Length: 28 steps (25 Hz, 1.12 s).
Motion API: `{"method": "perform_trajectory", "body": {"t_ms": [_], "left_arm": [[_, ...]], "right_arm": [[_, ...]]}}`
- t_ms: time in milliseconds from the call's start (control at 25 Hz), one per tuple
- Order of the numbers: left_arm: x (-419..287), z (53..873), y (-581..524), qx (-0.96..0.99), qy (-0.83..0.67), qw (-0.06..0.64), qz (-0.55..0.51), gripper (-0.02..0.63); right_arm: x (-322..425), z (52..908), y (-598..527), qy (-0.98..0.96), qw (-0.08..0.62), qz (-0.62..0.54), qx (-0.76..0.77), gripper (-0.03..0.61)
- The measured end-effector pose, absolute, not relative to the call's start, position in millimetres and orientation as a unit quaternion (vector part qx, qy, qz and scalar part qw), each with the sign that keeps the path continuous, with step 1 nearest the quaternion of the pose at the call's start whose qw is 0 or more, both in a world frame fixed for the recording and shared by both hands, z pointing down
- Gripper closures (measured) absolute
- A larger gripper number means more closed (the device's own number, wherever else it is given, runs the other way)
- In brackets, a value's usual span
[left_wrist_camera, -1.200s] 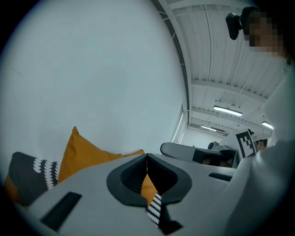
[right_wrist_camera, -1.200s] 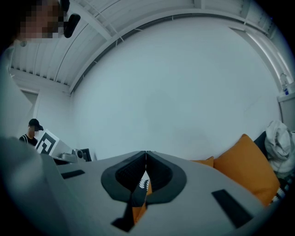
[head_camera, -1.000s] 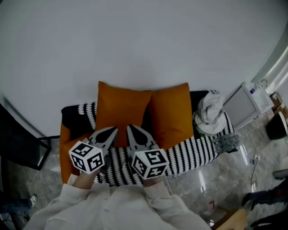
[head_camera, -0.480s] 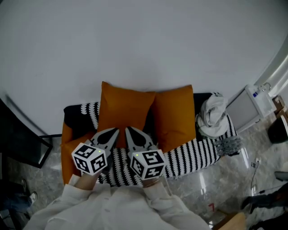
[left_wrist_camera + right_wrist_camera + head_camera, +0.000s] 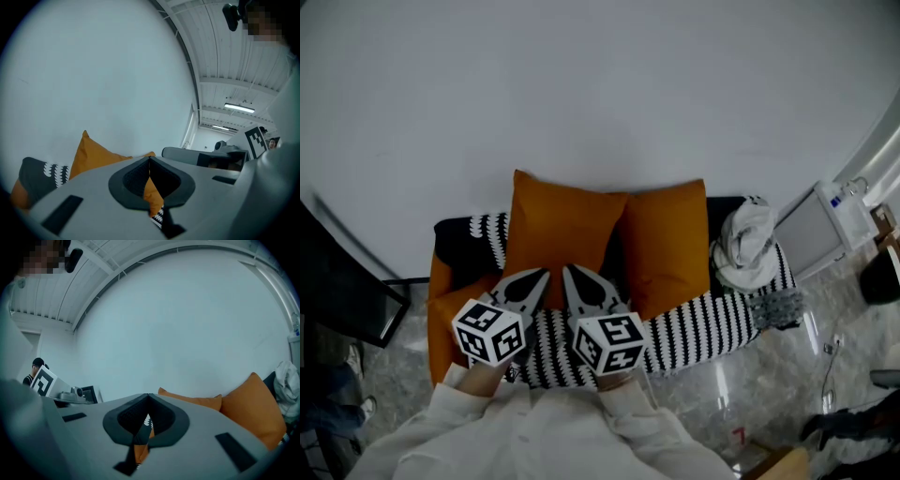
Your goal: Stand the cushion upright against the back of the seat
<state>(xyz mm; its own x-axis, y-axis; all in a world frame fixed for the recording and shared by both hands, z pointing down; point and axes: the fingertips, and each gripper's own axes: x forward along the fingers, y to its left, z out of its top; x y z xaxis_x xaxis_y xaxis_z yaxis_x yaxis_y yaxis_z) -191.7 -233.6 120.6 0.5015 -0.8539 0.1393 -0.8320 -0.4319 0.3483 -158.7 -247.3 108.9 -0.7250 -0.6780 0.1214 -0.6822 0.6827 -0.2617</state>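
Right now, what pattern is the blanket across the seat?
Black-and-white stripes; blanket clearest in head view.

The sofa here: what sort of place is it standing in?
Likely a workshop or studio hall staged as a lounge, not a home: the sofa stands with orange cushions against a bare white wall, under a ribbed industrial ceiling with strip lights.
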Motion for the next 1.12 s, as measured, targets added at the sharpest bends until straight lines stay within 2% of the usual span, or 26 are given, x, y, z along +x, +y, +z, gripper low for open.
{"method": "perform_trajectory", "body": {"t_ms": [1120], "left_arm": [[-202.3, 139.0, -244.7, 0.845, -0.49, 0.212, -0.014, 0.606]], "right_arm": [[-169.0, 124.2, -256.2, -0.912, 0.049, 0.151, 0.379, 0.566]]}}
